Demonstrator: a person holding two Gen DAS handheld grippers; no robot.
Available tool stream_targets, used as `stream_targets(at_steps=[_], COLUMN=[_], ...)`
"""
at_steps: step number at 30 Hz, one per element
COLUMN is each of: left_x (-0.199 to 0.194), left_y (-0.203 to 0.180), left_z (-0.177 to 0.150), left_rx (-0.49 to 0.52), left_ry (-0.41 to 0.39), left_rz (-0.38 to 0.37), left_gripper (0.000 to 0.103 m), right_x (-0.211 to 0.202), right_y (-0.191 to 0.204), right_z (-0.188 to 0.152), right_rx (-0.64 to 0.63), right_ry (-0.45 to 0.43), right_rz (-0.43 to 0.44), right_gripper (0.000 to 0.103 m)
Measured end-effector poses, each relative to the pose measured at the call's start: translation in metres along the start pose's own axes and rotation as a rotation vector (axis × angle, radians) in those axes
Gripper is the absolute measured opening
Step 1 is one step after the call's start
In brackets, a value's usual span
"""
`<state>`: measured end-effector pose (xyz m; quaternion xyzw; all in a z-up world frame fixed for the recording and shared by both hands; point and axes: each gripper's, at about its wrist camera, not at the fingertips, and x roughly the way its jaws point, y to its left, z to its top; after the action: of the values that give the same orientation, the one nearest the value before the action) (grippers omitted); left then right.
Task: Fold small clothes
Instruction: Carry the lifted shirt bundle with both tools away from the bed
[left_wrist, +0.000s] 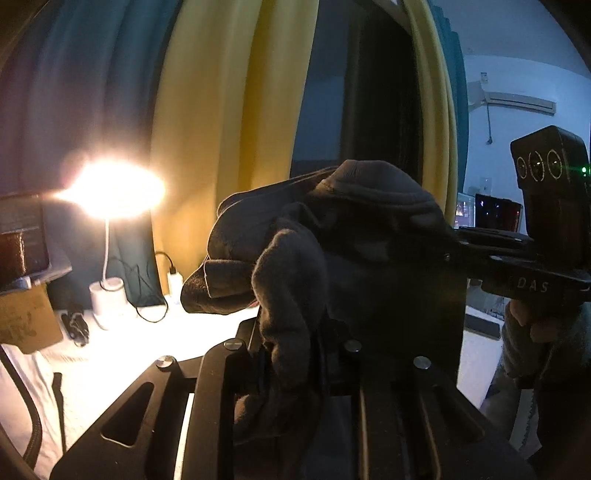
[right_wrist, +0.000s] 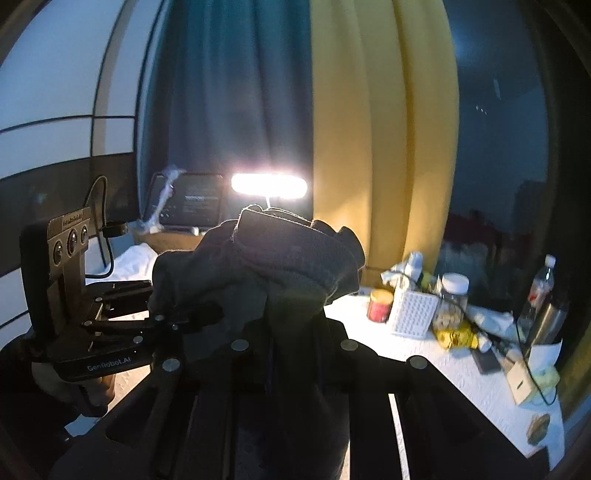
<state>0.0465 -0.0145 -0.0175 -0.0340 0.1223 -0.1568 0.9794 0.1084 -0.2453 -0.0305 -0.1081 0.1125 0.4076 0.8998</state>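
Dim rm: lit desk lamp (left_wrist: 110, 192), teal/yellow curtains (right_wrist: 384, 129), white table (right_wrist: 424, 354).

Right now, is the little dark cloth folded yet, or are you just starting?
Barely started. Done: the dark cloth is picked up off the white table. In hand: the left hand-held gripper and right hand-held gripper are both shut on it, and it hangs bunched between them. Left: spreading it out, making the folds and laying it down.

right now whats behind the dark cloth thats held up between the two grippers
Behind the dark cloth a lit desk lamp glows before teal and yellow curtains. The cloth hides the lamp's stem here and the fingers gripping it.
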Motion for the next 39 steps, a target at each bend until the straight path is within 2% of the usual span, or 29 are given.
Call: stream_targets(at_steps=[15, 24, 39], left_x=[-0.055, -0.104, -0.172], left_y=[0.020, 0.042, 0.079], left_z=[0.018, 0.024, 0.008], left_rx=[0.029, 0.058, 0.109], left_ry=[-0.106, -0.152, -0.124], left_rz=[0.071, 0.159, 0.329], left_gripper=[0.017, 0.017, 0.017], right_x=[-0.025, -0.022, -0.014], right_y=[0.053, 0.094, 0.167], right_z=[0.037, 0.057, 0.061], right_rx=[-0.098, -0.152, -0.238], right_ry=[-0.132, -0.184, -0.195], right_rz=[0.062, 0.140, 0.289], right_gripper=[0.017, 0.017, 0.017])
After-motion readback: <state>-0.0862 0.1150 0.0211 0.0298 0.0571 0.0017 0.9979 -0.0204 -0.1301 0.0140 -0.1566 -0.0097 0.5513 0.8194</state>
